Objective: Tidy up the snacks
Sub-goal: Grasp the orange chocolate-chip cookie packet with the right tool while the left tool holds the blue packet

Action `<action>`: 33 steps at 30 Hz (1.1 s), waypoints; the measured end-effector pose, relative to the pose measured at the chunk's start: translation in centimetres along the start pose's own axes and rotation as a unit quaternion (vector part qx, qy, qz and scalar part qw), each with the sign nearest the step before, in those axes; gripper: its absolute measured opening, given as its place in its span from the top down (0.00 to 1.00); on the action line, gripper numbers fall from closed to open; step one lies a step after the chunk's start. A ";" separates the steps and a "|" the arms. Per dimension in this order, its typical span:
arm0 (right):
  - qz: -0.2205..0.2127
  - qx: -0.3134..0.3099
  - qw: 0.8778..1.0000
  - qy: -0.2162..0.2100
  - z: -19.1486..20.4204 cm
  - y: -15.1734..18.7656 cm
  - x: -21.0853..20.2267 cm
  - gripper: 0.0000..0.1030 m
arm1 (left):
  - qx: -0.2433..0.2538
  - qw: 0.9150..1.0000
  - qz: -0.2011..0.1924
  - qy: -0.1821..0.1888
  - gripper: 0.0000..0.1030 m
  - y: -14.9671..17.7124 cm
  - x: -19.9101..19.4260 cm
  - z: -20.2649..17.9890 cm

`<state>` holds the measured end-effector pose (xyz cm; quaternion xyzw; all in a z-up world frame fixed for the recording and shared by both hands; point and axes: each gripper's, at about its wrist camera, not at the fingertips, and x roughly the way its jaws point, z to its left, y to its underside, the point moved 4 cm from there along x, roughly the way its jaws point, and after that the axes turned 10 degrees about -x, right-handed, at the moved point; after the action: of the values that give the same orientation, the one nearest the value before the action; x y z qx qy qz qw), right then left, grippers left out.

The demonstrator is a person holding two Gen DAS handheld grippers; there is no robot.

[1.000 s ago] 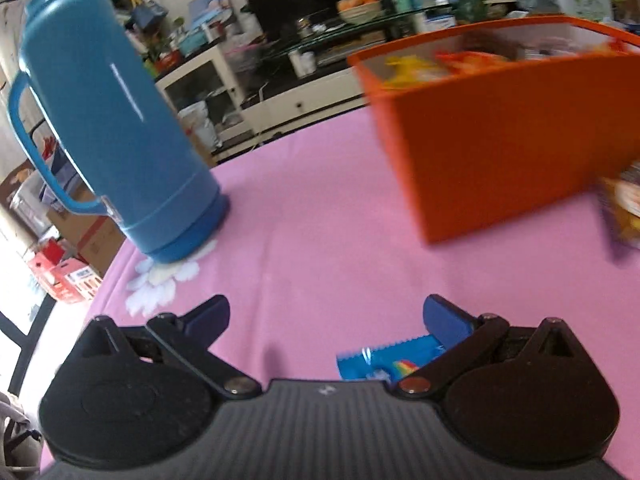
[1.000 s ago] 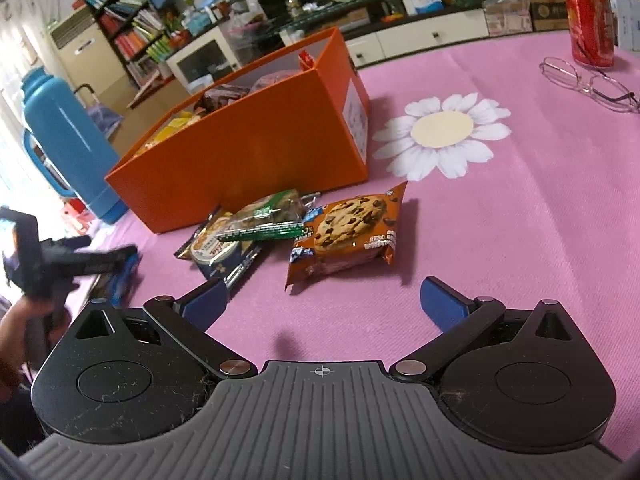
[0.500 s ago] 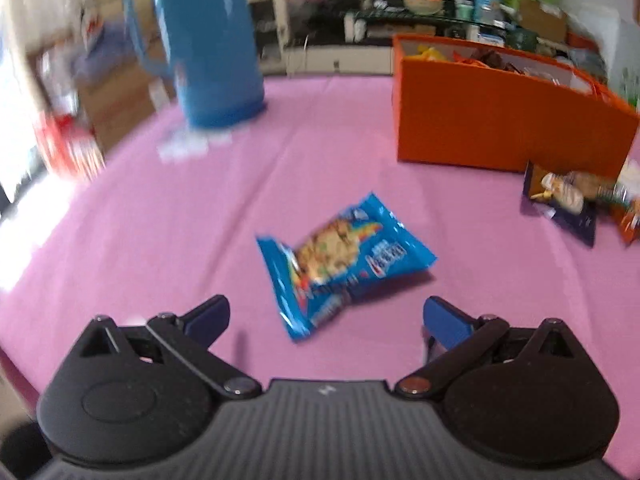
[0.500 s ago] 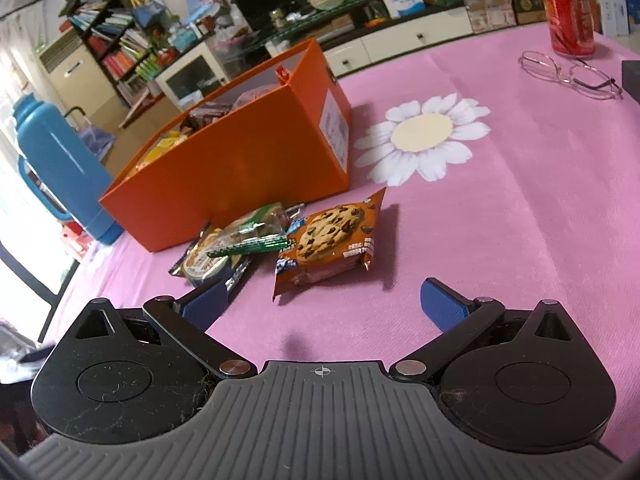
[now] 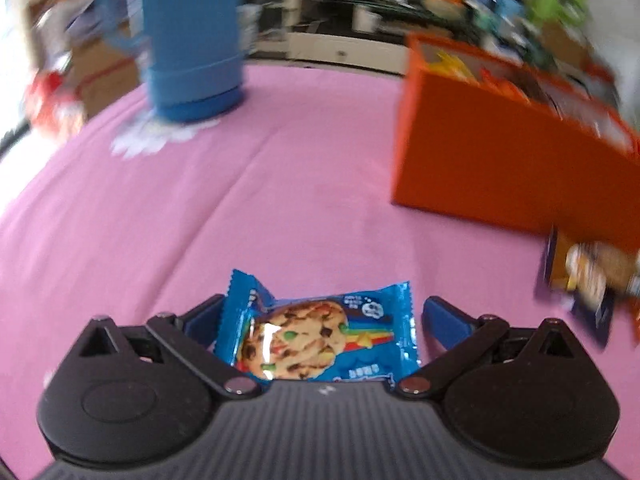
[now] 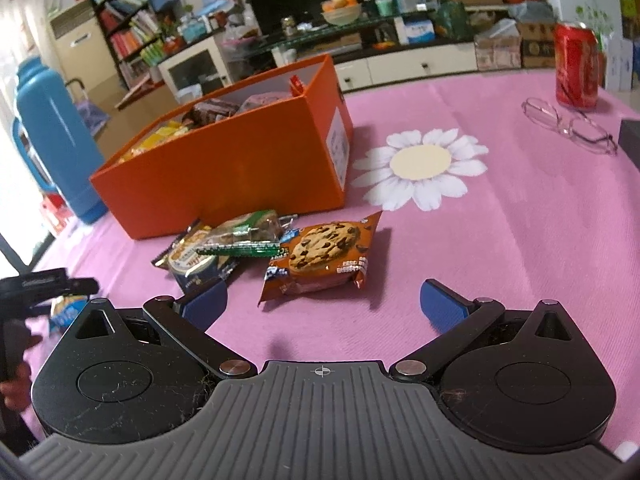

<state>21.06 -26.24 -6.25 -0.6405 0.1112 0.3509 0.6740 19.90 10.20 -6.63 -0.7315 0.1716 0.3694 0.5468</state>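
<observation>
While the left gripper point(image 5: 320, 316) stands wide open, a glossy blue cookie packet point(image 5: 320, 340) lies flat on the pink tablecloth point(image 5: 248, 216) between its blue-padded fingers point(image 5: 442, 320), touching neither visibly. Over by the orange cardboard box point(image 6: 240, 160), the right gripper point(image 6: 324, 300) is spread too, empty.

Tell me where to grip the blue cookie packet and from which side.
Grip the blue packet across its short crimped ends, coming straight on and low. It lies flat on the cloth, long axis crossways, between the open left gripper's fingers; the bulging cookie middle gives firm purchase.
</observation>
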 end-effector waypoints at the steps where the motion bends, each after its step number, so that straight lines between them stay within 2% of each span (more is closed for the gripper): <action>1: 0.002 -0.003 1.000 -0.001 0.1 0.0 0.1 0.04 | 0.020 1.000 -0.006 0.005 0.01 0.1 0.0 -0.4; 4: 0.006 -0.009 1.000 0.002 0.1 -0.9 0.7 0.04 | 0.041 0.999 0.000 0.032 0.01 0.2 0.1 -0.7; 7: 0.009 -0.035 0.999 0.032 0.3 -2.5 1.7 0.04 | 0.050 0.998 -0.003 0.042 0.01 0.2 0.0 -0.8; 12: 0.060 -0.079 0.994 0.034 1.5 -2.5 5.4 0.04 | 0.055 0.997 -0.010 0.050 0.01 0.3 0.1 -0.6; 16: 0.043 -0.111 0.990 0.077 1.8 -2.0 6.2 0.05 | 0.057 0.997 -0.016 0.054 0.01 0.4 0.2 -0.6; 25: 0.036 -0.110 0.990 0.084 1.4 -2.0 6.0 0.07 | 0.049 0.998 -0.019 0.046 0.01 1.3 -0.6 -0.6; 27: 0.032 -0.111 0.990 0.083 1.3 -2.0 5.9 0.13 | 0.047 0.998 -0.019 0.044 0.01 1.5 -0.7 -0.7; 30: 0.029 -0.107 0.990 0.088 0.7 -2.0 5.1 0.33 | 0.044 0.998 -0.015 0.039 0.01 1.6 -0.8 -0.8; 33: 0.028 -0.095 0.991 0.090 0.2 -1.6 4.2 0.36 | 0.042 0.998 -0.012 0.036 0.01 1.7 -1.0 -0.9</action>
<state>25.03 -24.60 -7.44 -0.7270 0.1557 0.3198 0.5874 18.46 8.66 -6.93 -0.7229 0.1979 0.3285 0.5747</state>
